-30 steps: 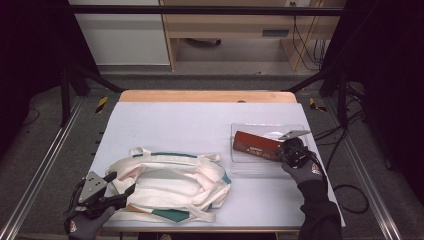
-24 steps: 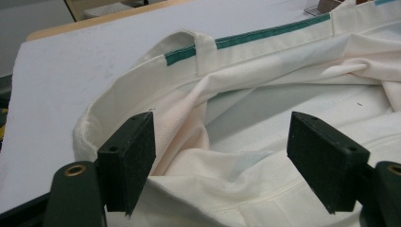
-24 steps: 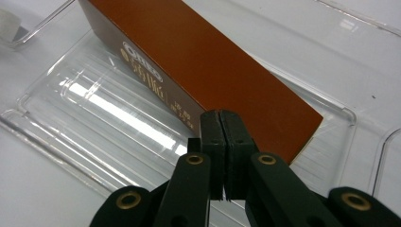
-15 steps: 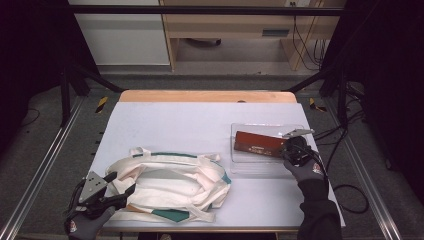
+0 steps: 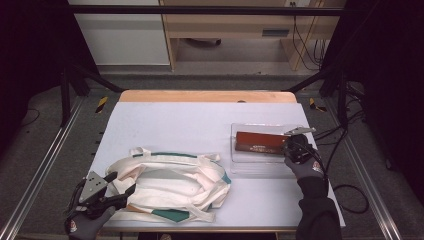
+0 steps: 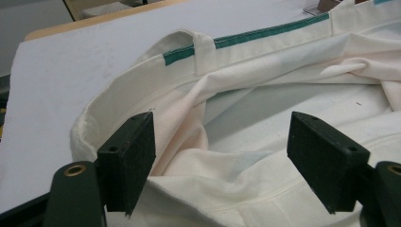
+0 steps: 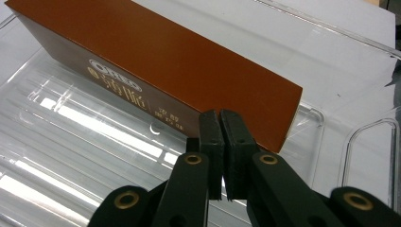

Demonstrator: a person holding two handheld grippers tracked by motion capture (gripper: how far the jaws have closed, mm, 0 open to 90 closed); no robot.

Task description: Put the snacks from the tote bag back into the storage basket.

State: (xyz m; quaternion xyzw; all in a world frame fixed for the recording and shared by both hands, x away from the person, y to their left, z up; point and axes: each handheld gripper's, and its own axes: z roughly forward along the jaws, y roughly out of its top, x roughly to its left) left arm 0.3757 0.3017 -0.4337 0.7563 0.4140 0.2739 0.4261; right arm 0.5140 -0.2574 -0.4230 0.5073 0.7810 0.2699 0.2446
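Centrally, the brown box (image 7: 156,71) lies lengthwise in the clear plastic tray (image 7: 85,156) at the right side of the desk (image 5: 200,117). My right gripper (image 7: 221,124) stands at the box's near end, its jaws pressed together with nothing between them, their tips just against the lower edge of the box's side face; whether they truly touch it I cannot tell. Printed on that side face is a white oval logo reading "OREO", followed by pale characters and a line of small print too fine for me to read. In the high view the right gripper (image 5: 295,148) sits at the tray's right end, the box (image 5: 260,142) extending leftward from it. Well apart, at the desk's near left, lies the cream tote bag (image 6: 265,94) with green trim. My left gripper (image 6: 222,161) hangs over the bag's open mouth, jaws spread wide, clamping nothing.
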